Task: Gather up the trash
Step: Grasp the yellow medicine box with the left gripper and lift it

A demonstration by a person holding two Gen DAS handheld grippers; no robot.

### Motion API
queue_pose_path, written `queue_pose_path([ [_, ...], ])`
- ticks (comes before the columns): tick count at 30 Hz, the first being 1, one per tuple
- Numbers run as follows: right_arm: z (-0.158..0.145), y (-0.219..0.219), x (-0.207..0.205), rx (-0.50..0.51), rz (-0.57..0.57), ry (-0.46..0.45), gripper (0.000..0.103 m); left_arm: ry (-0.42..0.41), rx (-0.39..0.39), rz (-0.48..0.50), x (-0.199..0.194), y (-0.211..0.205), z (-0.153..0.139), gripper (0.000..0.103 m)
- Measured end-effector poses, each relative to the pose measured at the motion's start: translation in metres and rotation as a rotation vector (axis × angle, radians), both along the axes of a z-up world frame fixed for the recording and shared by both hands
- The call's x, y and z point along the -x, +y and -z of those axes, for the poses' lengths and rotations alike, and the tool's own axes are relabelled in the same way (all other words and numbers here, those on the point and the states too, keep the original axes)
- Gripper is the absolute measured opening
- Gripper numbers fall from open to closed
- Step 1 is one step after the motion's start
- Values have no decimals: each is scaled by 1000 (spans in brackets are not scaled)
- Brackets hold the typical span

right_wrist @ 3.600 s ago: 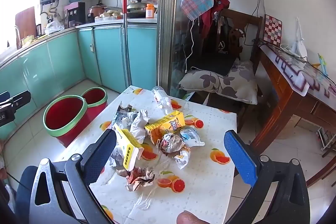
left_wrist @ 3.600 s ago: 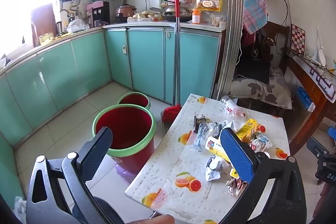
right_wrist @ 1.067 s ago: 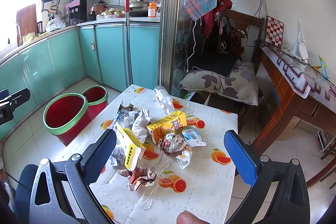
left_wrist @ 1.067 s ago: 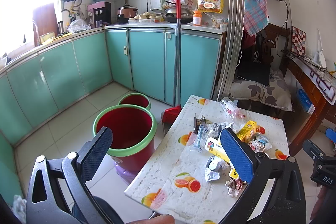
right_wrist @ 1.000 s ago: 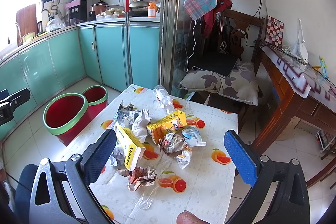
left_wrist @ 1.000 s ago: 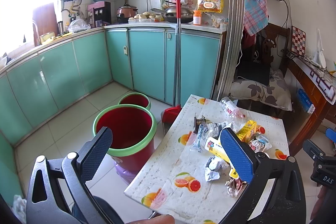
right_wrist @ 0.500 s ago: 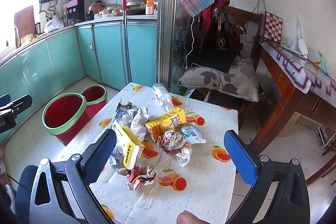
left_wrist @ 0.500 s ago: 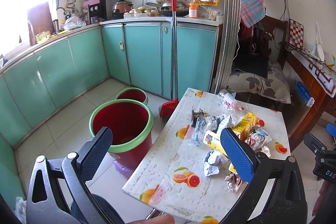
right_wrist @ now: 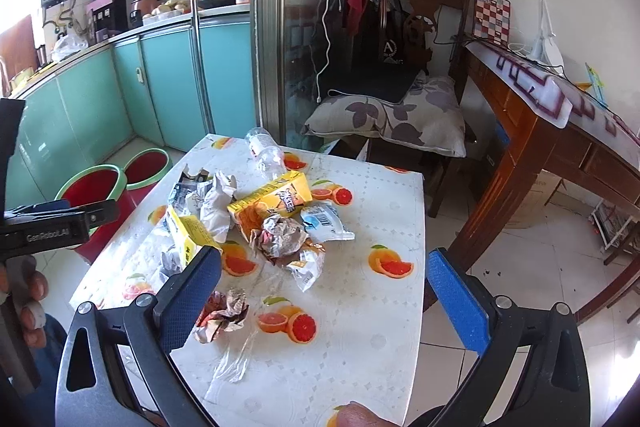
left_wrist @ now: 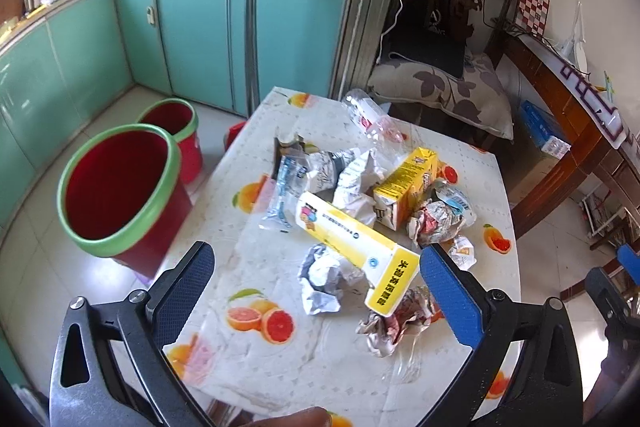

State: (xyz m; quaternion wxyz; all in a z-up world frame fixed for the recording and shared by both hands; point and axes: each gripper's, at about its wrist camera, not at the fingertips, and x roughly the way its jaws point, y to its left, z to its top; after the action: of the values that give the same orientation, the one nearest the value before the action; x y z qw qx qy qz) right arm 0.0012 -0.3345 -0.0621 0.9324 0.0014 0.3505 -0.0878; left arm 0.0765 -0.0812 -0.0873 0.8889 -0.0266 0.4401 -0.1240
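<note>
The trash lies heaped mid-worktop (left_wrist: 280,371), which wears a white cloth printed with oranges. A long yellow-and-white box (left_wrist: 354,241) lies slantwise at the front of the heap, its end just beside a crumpled foil wrapper (left_wrist: 324,279) and a balled red-and-silver wrapper (left_wrist: 394,323). Behind it sit an orange carton (left_wrist: 404,183), white crumpled paper (left_wrist: 356,183), a clear blue-printed packet (left_wrist: 282,197) and a printed paper ball (left_wrist: 434,223). An empty bottle (left_wrist: 370,117) lies on its side at the far edge. On the floor left of the worktop stand two red bins with green rims, the big bin (left_wrist: 116,187) nearer and the small bin (left_wrist: 174,131) touching it behind. The left hand-held gripper (left_wrist: 316,287) hovers over the near edge, spread wide and holding nothing, the box end between its pads. The right hand-held gripper (right_wrist: 324,287) hovers likewise, wide and empty, with the balled wrapper just by its left pad.
</note>
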Motion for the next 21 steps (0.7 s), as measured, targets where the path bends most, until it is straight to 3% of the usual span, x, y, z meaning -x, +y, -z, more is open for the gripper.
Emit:
queue_pose_path([
  [6,7,-23,4,-16,47,11,103,127,-7,10,-38,-35,37,103],
  [13,13,-42,9,-32,85,25,103,332,34,-100,-78,-40,82,102],
  [18,20,-47,8,-40,91,43,103,439,56,-159,-92,-41,103,93],
  [20,23,-48,8,-44,92,47,103,470,57,-171,-92,-40,107,78],
  [21,24,-49,7,-46,93,47,103,477,58,-168,-92,-41,109,76],
])
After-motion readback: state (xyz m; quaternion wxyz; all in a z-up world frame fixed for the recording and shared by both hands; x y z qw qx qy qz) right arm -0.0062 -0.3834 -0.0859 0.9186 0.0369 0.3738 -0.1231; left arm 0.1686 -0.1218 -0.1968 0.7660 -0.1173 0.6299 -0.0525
